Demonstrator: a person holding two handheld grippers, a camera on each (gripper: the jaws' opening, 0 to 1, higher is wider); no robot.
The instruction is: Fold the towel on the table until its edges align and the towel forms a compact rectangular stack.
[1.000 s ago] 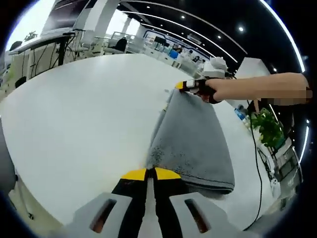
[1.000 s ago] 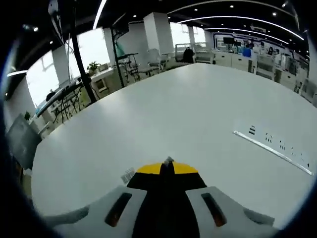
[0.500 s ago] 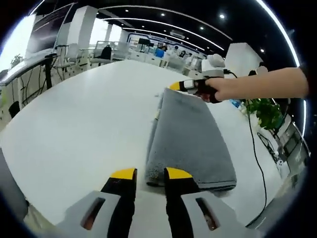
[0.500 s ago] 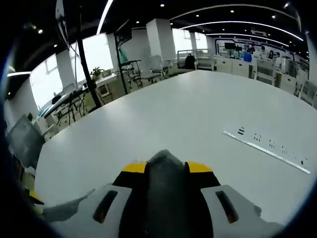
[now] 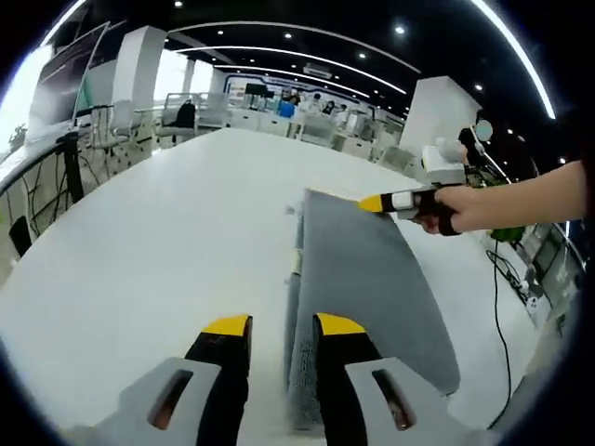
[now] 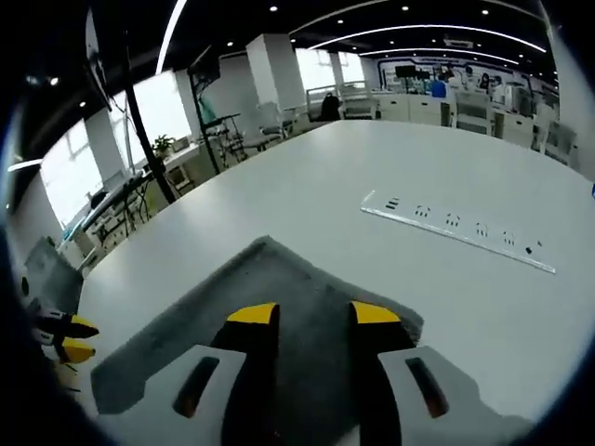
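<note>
The big white table (image 5: 139, 242) holds the grey towel (image 5: 363, 269), which lies flat in a long folded strip with a doubled edge along its left side. In the left gripper view, the left gripper (image 5: 284, 327) is low at the near short end of the towel, its two yellow-tipped jaws spread apart, with nothing between them but the towel's near corner just under the right jaw. Further right and at the far end, the right gripper (image 5: 374, 202) is held in a person's hand (image 5: 442, 209) beside the far corner of the towel, and I cannot tell from here if it touches the cloth. In the right gripper view, the right gripper (image 6: 312, 316) hangs over the towel (image 6: 270, 297) with its jaws spread wide and empty, and the yellow tips of the left gripper (image 6: 70, 338) peek in at the far left. To the right of the towel a long white power strip (image 6: 456, 232) is set into the table, well apart from the cloth. The towel looks soft, light and floppy, so it should bend easily and may sag or slide if lifted by the middle. I think it is best to pinch it at the corners of one short end, one gripper on each corner, and bring that end over to the other end so the edges meet
</note>
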